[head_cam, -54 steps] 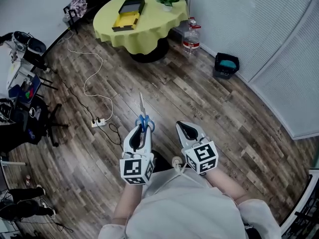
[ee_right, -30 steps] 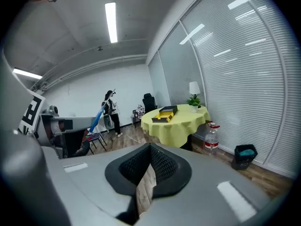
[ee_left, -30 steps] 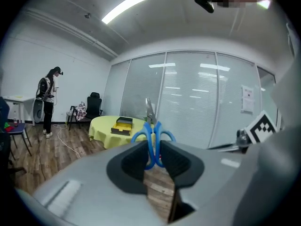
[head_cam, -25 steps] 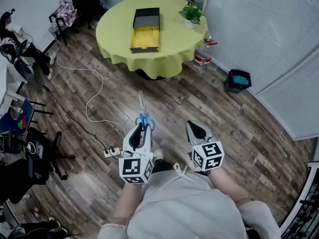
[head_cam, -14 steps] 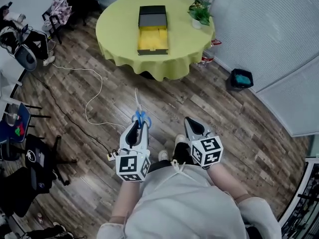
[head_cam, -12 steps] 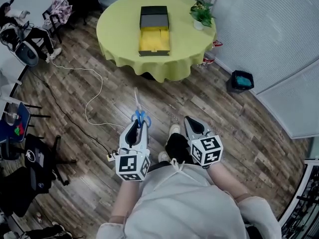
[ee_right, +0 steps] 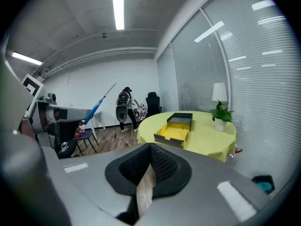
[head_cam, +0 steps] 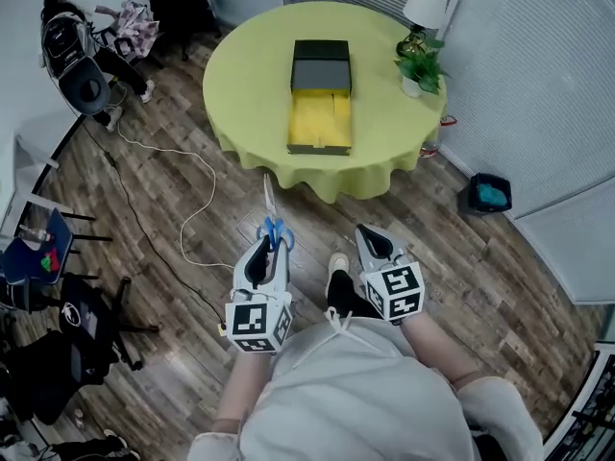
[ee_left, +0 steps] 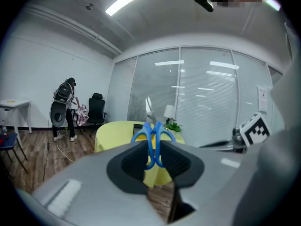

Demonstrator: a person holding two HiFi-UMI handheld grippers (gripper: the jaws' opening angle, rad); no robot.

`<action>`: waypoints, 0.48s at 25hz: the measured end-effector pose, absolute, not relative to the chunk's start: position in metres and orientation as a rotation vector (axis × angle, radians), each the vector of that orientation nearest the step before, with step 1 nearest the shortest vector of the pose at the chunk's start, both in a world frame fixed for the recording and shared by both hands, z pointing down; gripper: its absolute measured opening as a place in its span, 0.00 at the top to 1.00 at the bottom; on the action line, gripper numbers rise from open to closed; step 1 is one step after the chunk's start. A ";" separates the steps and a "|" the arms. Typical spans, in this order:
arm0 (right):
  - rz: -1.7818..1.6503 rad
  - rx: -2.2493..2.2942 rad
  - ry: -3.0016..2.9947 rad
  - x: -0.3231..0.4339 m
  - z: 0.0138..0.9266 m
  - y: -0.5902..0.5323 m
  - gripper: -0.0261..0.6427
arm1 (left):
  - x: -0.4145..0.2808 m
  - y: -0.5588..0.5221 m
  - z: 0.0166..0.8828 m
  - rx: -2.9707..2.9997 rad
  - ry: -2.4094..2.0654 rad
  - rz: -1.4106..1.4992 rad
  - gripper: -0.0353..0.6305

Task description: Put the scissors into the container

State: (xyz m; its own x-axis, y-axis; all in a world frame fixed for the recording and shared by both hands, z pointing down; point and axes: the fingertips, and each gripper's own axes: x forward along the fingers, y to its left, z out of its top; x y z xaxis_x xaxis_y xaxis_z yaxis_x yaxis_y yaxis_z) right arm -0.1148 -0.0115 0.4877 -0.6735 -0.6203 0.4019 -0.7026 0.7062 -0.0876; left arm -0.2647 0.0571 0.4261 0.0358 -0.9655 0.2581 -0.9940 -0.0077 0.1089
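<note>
Scissors (head_cam: pixel 274 229) are clamped by their blue handles in the left gripper (head_cam: pixel 268 254), blades pointing ahead at the container (head_cam: pixel 320 113) on the far tabletop (head_cam: pixel 250 75) and well short of it. The right gripper (head_cam: pixel 373 244) is closed on nothing. Best approach, I'd judge: hold the clamp firm, bring the tips over the yellow section (seemingly the open part), then lower before releasing.

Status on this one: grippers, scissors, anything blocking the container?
Left gripper shut on scissors, blades pointing ahead. Right gripper shut, empty. Container open on the table ahead, not yet reached. Nothing seen in the way.
</note>
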 end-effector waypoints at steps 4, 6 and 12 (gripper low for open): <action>0.279 1.050 -2.592 -0.131 0.473 -0.087 0.96 | -0.283 -0.009 0.430 2.023 -2.014 0.181 0.82; 0.282 1.042 -2.591 -0.136 0.473 -0.119 0.96 | -0.288 -0.043 0.434 2.015 -2.006 0.181 0.82; 0.274 1.020 -2.578 -0.144 0.478 -0.207 0.96 | -0.291 -0.139 0.445 2.018 -1.981 0.189 0.82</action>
